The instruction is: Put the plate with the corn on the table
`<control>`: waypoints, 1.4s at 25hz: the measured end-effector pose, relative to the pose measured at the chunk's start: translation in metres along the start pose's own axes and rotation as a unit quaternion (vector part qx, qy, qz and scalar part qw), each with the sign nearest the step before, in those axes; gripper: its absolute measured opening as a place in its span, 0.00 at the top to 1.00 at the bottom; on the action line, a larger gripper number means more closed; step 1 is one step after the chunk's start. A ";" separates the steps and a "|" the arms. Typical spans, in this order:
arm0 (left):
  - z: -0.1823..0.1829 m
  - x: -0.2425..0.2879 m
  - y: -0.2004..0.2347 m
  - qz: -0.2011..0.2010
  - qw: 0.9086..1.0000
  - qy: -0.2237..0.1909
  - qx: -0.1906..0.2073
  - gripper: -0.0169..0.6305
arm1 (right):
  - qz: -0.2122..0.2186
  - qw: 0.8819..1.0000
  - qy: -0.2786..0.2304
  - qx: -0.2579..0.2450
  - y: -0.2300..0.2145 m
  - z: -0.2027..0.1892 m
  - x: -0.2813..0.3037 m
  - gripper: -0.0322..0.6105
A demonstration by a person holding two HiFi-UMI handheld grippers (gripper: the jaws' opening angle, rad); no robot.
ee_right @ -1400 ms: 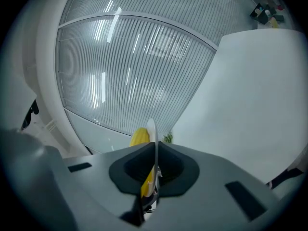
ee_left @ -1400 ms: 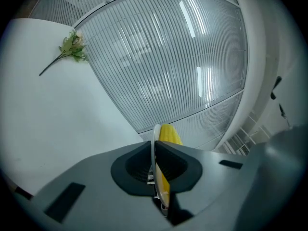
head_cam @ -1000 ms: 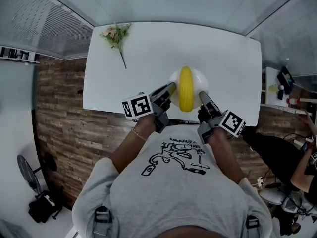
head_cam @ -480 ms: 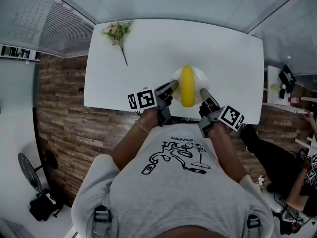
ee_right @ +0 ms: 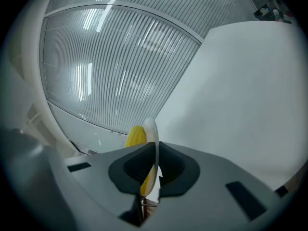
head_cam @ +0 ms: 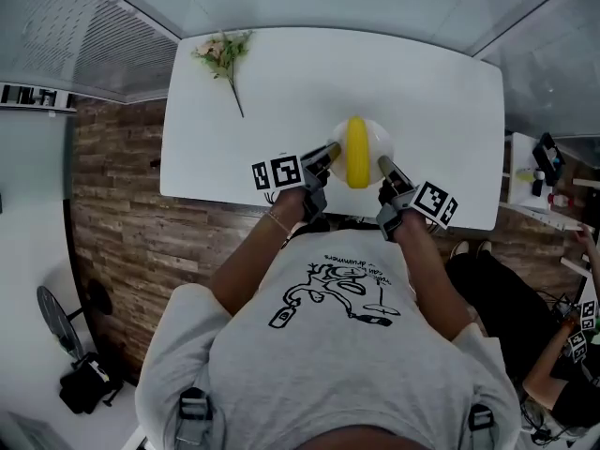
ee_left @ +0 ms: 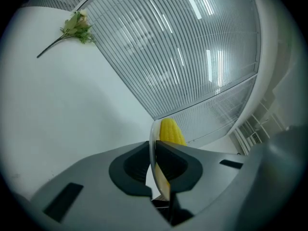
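Left tongs (head_cam: 330,150) and right tongs (head_cam: 382,164) pinch opposite rims of the plate (head_cam: 373,136), corn (head_cam: 356,151) on it, by the bench's (head_cam: 431,82) near edge (the right jaws have just been easing open, rim between them). Bare bench spreads beyond; a flower (head_cam: 223,54) lies well apart, at the far-left corner.

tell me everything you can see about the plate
The plate is small, round, white and thin-rimmed, glossy like ceramic or plastic. It is over the near part of the white table, with a yellow corn cob lying across its middle. The left gripper clamps its left rim. The right gripper pinches its right rim, its fingers having just been opening slightly. Whether the plate touches the table yet can't be told.
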State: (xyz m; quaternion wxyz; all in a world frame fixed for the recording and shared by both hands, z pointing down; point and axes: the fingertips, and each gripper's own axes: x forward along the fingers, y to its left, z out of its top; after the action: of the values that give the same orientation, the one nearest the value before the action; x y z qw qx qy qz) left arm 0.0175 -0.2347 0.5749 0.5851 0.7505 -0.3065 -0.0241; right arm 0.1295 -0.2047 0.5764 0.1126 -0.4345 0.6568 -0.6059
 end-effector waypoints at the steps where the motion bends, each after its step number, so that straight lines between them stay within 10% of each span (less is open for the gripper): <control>1: -0.004 0.002 0.007 0.002 1.000 0.003 0.001 0.92 | -0.002 1.000 0.001 0.000 -0.007 -0.003 0.002 0.91; 35: -0.039 0.064 0.139 0.130 0.985 0.106 0.048 0.86 | -0.122 0.992 0.040 0.010 -0.143 -0.019 0.070 0.86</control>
State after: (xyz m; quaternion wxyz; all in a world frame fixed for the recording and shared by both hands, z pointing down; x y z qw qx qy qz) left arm 0.0246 -0.2497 0.7320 0.5755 0.7300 -0.3381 0.1470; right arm 0.1368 -0.2252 0.7354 0.0162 -0.4860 0.5964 -0.6386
